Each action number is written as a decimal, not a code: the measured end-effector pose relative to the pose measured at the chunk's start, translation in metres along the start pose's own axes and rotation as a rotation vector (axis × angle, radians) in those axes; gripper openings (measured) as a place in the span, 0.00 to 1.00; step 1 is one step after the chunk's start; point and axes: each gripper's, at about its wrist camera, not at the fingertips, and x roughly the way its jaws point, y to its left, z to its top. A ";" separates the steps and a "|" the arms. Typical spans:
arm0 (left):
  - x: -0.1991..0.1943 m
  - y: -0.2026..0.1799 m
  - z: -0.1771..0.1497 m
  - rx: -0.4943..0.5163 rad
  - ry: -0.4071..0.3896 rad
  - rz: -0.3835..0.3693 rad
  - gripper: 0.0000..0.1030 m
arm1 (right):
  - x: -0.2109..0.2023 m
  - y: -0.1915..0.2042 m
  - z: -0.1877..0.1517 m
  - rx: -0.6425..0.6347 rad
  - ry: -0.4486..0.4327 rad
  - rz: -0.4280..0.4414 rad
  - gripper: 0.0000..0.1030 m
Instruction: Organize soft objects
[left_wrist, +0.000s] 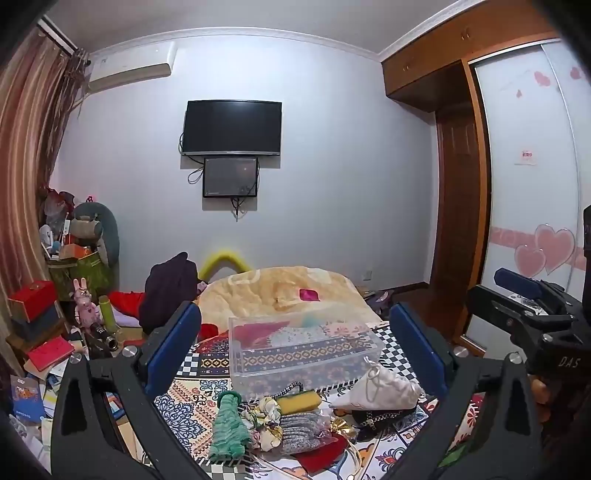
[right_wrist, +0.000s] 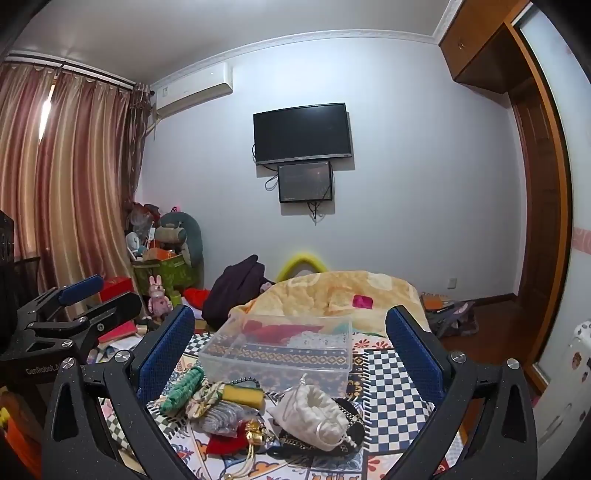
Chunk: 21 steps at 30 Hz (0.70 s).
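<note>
A pile of soft objects lies on the patterned bed cover: a green knit roll (left_wrist: 228, 424) (right_wrist: 183, 389), a yellow sponge (left_wrist: 298, 401) (right_wrist: 242, 394), grey knit socks (left_wrist: 301, 430) (right_wrist: 221, 415), a white drawstring pouch (left_wrist: 380, 391) (right_wrist: 314, 410), a red cloth (left_wrist: 321, 456) (right_wrist: 225, 441). Behind them stands a clear plastic bin (left_wrist: 303, 350) (right_wrist: 280, 350) with folded cloths inside. My left gripper (left_wrist: 295, 343) is open and empty above the pile. My right gripper (right_wrist: 291, 347) is open and empty too; it also shows in the left wrist view (left_wrist: 524, 295).
A beige blanket (left_wrist: 288, 291) with a pink item (left_wrist: 309, 294) lies past the bin. Dark clothing (left_wrist: 170, 288) is heaped left of it. Boxes, toys and books clutter the floor at left (left_wrist: 55, 332). A wardrobe (left_wrist: 532, 184) stands at right.
</note>
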 end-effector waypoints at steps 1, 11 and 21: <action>0.000 0.000 -0.001 0.002 -0.002 0.003 1.00 | 0.000 0.001 0.001 -0.001 0.000 0.001 1.00; -0.004 -0.003 0.000 0.008 -0.004 -0.002 1.00 | -0.002 0.002 0.004 0.006 0.000 0.008 1.00; -0.002 -0.006 0.000 0.017 -0.002 -0.002 1.00 | -0.002 0.002 0.002 0.008 0.002 0.011 1.00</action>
